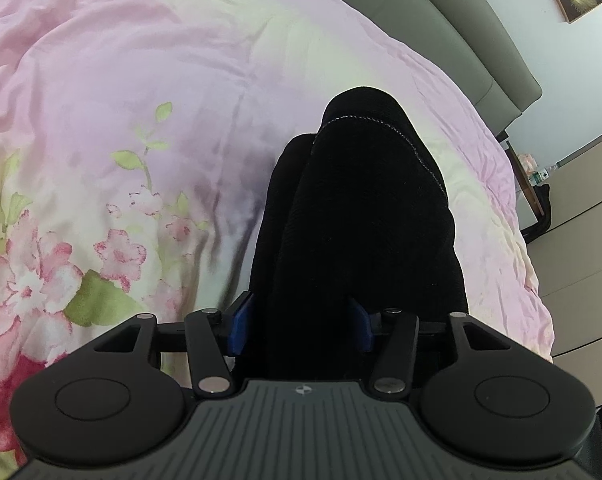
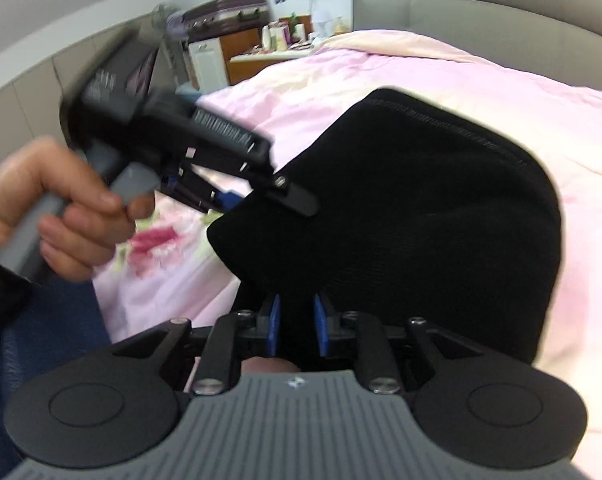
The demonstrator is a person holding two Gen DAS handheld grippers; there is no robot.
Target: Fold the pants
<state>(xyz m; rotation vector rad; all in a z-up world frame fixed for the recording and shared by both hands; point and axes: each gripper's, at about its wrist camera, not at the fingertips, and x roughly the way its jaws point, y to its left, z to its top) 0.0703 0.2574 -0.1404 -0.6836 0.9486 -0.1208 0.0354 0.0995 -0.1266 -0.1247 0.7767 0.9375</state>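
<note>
The black pants (image 1: pixel 361 208) hang bunched over the pink floral bed cover (image 1: pixel 141 120). My left gripper (image 1: pixel 301 328) is shut on a thick fold of them, the blue pads pressed against the cloth on both sides. My right gripper (image 2: pixel 297 328) is shut on another part of the pants (image 2: pixel 421 208), which spread wide above the cover. The left gripper also shows in the right wrist view (image 2: pixel 229 200), held by a hand (image 2: pixel 53 216) at the pants' left edge, motion-blurred.
A grey padded headboard (image 1: pixel 441 20) runs behind the bed. A nightstand with bottles (image 1: pixel 535 176) stands at the bed's right side. A suitcase (image 2: pixel 229 12) and a cluttered desk (image 2: pixel 281 48) stand beyond the bed (image 2: pixel 421 64). The bed edge (image 2: pixel 113 312) is near the person's legs.
</note>
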